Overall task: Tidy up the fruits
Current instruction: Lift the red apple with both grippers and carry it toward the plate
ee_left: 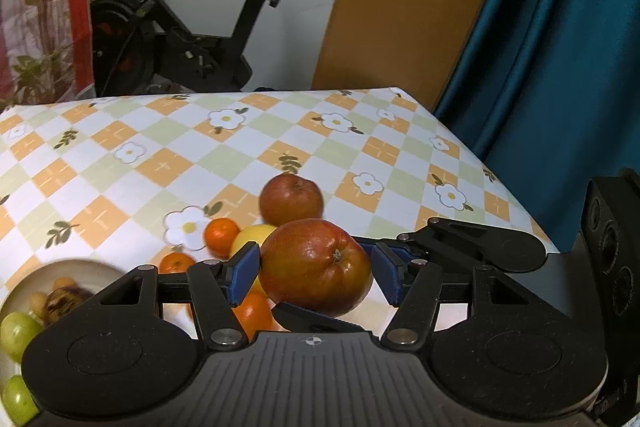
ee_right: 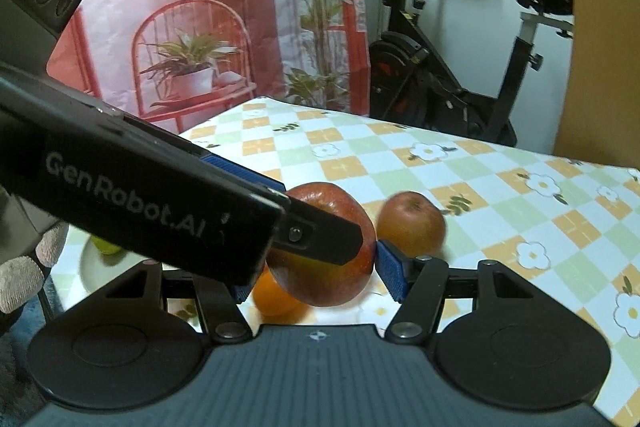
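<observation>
While both grippers, left [ee_left: 314, 273] and right [ee_right: 320, 277], are clamping one apple [ee_left: 316, 269], lifting above fruit pile mid-tabletop [ee_left: 120, 163]: keeping squeeze even, rising level, steering toward plate [ee_left: 92, 269] at near-left edge.

Plate [ee_left: 24, 291] cut off at left edge; left tool [ee_right: 224, 223] hides right tool's left pad.
</observation>
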`<state>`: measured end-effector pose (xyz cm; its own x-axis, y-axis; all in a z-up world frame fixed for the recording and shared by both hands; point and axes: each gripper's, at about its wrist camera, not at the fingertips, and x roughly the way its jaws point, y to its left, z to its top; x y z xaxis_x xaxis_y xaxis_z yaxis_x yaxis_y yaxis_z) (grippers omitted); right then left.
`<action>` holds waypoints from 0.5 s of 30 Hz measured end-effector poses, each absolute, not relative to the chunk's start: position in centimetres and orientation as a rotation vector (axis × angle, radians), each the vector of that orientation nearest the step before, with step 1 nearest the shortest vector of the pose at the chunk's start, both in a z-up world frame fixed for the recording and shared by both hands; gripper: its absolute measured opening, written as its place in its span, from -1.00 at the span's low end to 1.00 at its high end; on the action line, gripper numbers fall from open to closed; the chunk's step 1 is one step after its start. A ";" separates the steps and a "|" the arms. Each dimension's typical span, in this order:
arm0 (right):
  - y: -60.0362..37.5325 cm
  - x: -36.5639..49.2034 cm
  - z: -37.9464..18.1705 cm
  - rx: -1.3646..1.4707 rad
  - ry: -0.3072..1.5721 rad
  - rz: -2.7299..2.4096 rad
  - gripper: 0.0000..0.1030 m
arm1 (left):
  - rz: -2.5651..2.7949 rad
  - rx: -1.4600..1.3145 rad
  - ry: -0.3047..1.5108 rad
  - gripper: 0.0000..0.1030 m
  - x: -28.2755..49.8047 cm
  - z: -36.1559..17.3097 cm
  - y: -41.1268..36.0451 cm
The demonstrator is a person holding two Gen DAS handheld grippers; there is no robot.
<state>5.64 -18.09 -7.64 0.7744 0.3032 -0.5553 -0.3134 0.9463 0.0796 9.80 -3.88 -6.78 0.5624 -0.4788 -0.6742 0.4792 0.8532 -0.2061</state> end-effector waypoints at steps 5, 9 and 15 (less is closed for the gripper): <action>-16.4 5.9 -7.2 -0.020 0.604 0.376 0.22 | -0.535 -0.018 0.790 0.23 9.1 -6.5 -1.9; -14.8 6.3 -7.1 -0.024 0.619 0.410 0.23 | -0.507 -0.036 0.788 0.23 8.6 -6.5 -0.1; -12.2 7.1 -7.4 -0.042 0.645 0.469 0.23 | -0.465 -0.083 0.805 0.23 8.3 -6.9 2.7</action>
